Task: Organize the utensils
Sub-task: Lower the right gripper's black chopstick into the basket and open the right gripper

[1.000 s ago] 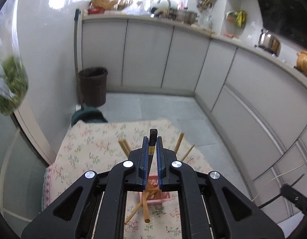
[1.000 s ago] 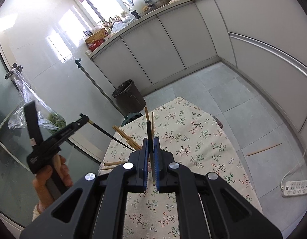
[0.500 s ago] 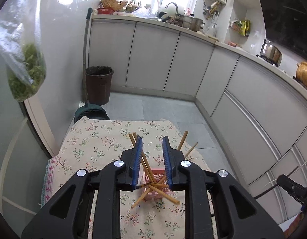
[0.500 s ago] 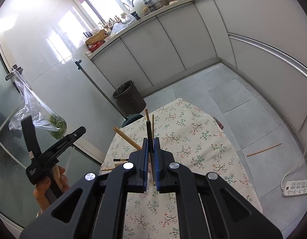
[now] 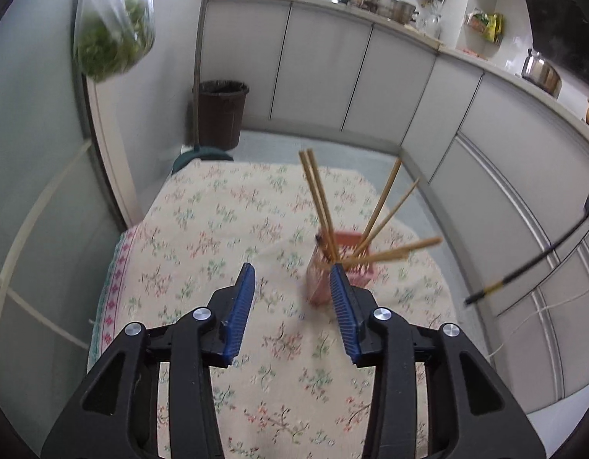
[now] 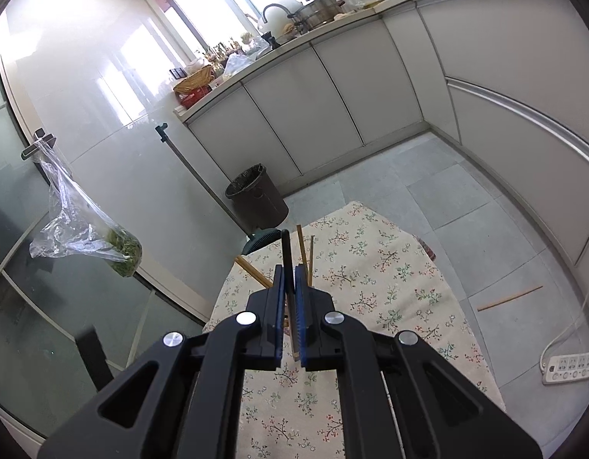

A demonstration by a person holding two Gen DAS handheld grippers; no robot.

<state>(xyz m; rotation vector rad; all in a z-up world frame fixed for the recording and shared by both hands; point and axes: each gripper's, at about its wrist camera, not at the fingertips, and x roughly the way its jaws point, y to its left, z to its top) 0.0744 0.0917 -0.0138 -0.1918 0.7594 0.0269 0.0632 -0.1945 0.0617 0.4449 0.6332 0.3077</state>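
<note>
The left tongs (image 5: 292,287) have just been spreading and now stand empty, having let their black chopstick go. The pink holder (image 5: 342,264) on the table (image 5: 202,237) sits just beside them, bristling with wooden chopsticks (image 5: 321,206). The right tongs (image 6: 289,290) stay pressed on another black chopstick (image 6: 286,252).

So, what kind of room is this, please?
It looks like a home kitchen: a counter with a faucet and a steel pot, white cabinets below, and a kettle on the stove side.

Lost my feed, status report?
Left gripper just opening, empty. Right gripper shut on black chopstick. Wooden chopsticks in pink holder. Nothing blocking.
</note>
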